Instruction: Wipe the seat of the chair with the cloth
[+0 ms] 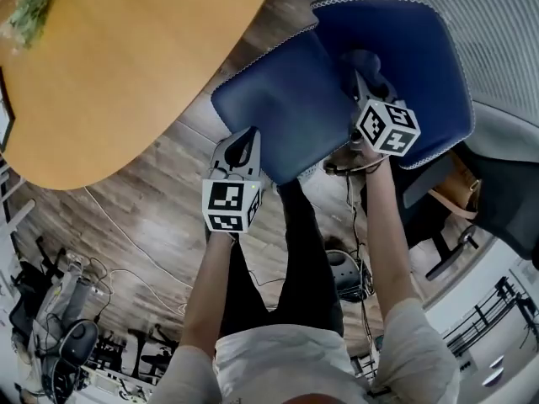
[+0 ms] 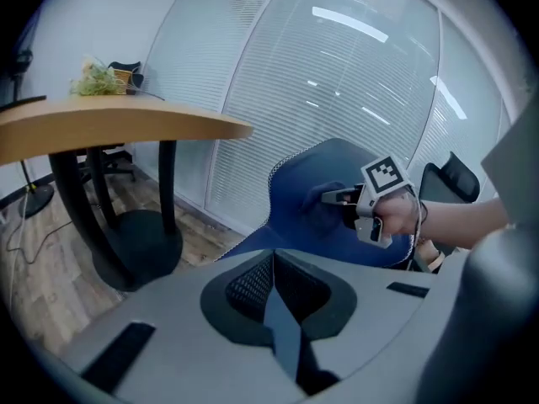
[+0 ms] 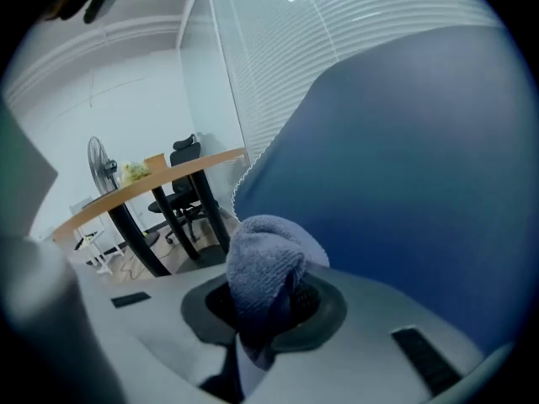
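Note:
The blue chair's seat (image 1: 282, 91) lies below me, and its backrest (image 1: 417, 49) rises at the right. My right gripper (image 1: 360, 81) is shut on a bunched blue-grey cloth (image 1: 368, 62) and hangs where seat and backrest meet. In the right gripper view the cloth (image 3: 268, 263) bulges out of the jaws close to the backrest (image 3: 404, 158). My left gripper (image 1: 245, 146) is by the seat's front edge, its jaws together with nothing in them. In the left gripper view, the left gripper (image 2: 274, 297) faces the chair (image 2: 299, 192) and the right gripper (image 2: 341, 198).
A round wooden table (image 1: 118, 66) on a dark pedestal (image 2: 135, 242) stands left of the chair. A glass wall with blinds (image 2: 337, 82) runs behind it. A black office chair (image 1: 497, 200) and a tan bag (image 1: 459, 183) are at the right. Cables (image 1: 126, 251) trail over the wood floor.

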{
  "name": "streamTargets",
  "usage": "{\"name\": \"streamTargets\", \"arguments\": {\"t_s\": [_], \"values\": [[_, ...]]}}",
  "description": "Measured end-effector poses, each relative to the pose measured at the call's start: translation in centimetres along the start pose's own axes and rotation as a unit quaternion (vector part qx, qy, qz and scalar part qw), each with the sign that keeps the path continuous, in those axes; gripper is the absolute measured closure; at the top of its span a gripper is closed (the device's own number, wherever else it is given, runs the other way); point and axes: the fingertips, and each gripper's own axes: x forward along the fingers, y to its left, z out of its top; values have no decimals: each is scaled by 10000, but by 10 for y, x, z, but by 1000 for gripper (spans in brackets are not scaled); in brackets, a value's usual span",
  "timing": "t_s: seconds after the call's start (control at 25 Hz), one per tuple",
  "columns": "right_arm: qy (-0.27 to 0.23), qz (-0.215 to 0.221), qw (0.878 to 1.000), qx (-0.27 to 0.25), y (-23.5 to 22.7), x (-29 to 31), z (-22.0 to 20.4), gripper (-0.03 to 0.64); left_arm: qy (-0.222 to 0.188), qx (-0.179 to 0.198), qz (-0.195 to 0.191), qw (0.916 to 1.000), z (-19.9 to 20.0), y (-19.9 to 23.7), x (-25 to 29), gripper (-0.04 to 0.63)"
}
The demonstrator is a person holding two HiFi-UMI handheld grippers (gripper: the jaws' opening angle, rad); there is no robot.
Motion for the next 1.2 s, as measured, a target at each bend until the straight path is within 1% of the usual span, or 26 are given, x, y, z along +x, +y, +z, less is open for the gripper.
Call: {"name": "streamTargets", "arguments": {"t_s": [0.08,0.12,0.24,0.28,0.32,0.36,0.4,0.44,0.52,0.56,0.6,0.72,0.8,0.88,1.04,1.12,1.2], "values": [[-79,-176,9990,-412,5,24,-5,565,-43,-134,-2,9999,-6,4,2,568],[-127,-364,9971,-663,5,36,-9,565,-29,-151,-45,9999,-10,4,4,568],[-164,-1093,9830,-1467,5,82,-27,565,94,-51,-174,9998,-24,10,10,568],[-79,-1249,9775,-1700,7,100,-39,565,150,-24,-198,9997,-30,13,12,568],[51,-1310,9729,-1906,11,118,-52,565,202,-23,-209,9996,-36,17,12,568],[202,-1252,9703,-2060,15,135,-65,565,236,-53,-208,9995,-41,20,13,568],[352,-1050,9707,-2132,21,151,-77,566,248,-112,-205,9994,-44,22,14,568],[494,-708,9740,-2095,28,164,-88,566,246,-183,-208,9993,-46,24,15,568],[817,132,9812,-1744,47,184,-110,566,248,-290,-221,9990,-47,30,13,568],[969,439,9823,-1543,55,191,-120,566,267,-304,-227,9989,-47,34,11,568],[1047,603,9828,-1397,60,194,-127,565,294,-291,-238,9989,-47,37,9,568],[1081,717,9852,-1118,59,193,-132,566,384,-181,-302,9986,-48,38,5,568],[1197,814,9853,-907,58,192,-132,566,417,-116,-312,9986,-48,39,5,568],[1316,855,9844,-802,60,194,-130,566,432,-127,-286,9986,-48,42,5,568],[1242,759,9857,-854,69,194,-132,566,487,-256,-351,9979,-48,46,3,568],[1208,800,9842,-1022,73,191,-136,566,511,-265,-381,9976,-50,45,2,568],[1207,930,9806,-1235,78,188,-140,566,516,-266,-411,9975,-53,42,3,568]]}}
